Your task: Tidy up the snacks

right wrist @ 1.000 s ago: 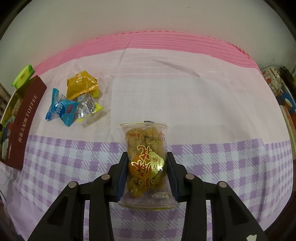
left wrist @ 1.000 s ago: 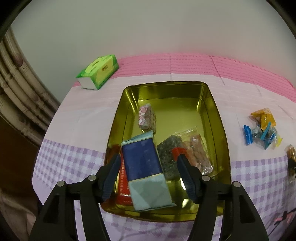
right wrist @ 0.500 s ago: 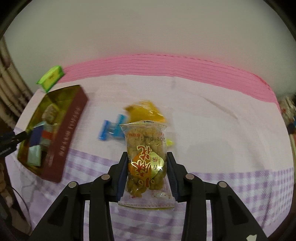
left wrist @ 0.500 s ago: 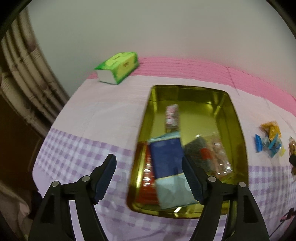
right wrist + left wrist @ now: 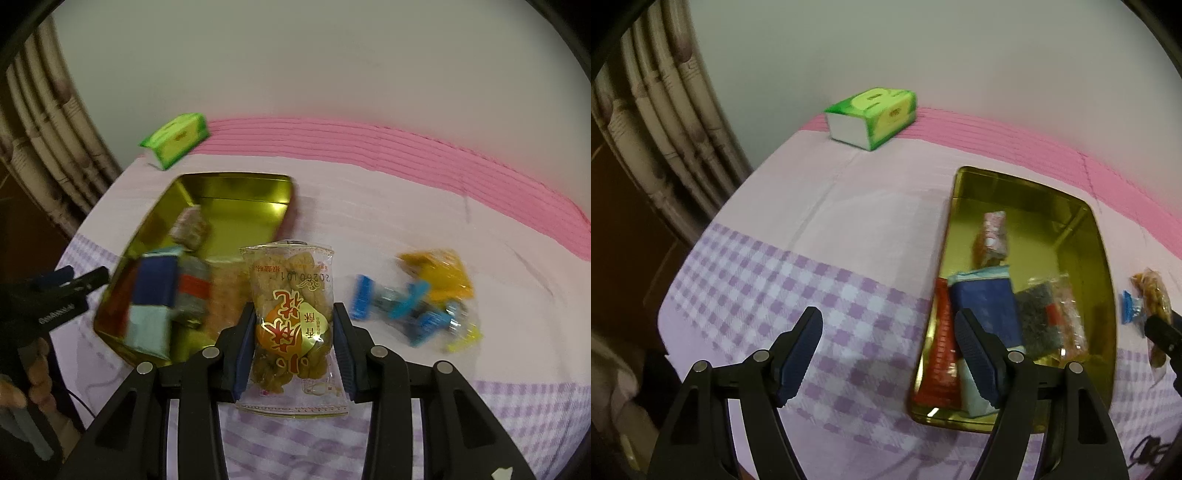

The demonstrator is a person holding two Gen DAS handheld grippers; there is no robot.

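My right gripper (image 5: 293, 343) is shut on a clear fried-snack packet (image 5: 291, 314) with a gold and red label, held above the table just right of the gold tin tray (image 5: 236, 192). The tray (image 5: 1104, 280) holds a blue and teal box (image 5: 986, 314), a red packet (image 5: 940, 354), a dark packet (image 5: 1036, 317) and a small pink-wrapped snack (image 5: 991, 240). My left gripper (image 5: 888, 354) is open and empty over the checked cloth, left of the tray. The held packet shows at the right edge of the left wrist view (image 5: 1150, 291).
A green tissue pack (image 5: 873, 112) lies at the table's back left, also in the right wrist view (image 5: 177, 142). A pile of blue and yellow wrapped candies (image 5: 421, 299) lies right of the tray. A curtain (image 5: 657, 122) hangs past the table's left edge.
My left gripper has let go of the blue box in the tray and moved left, out over the cloth. My right gripper has carried the snack packet left, up to the tray.
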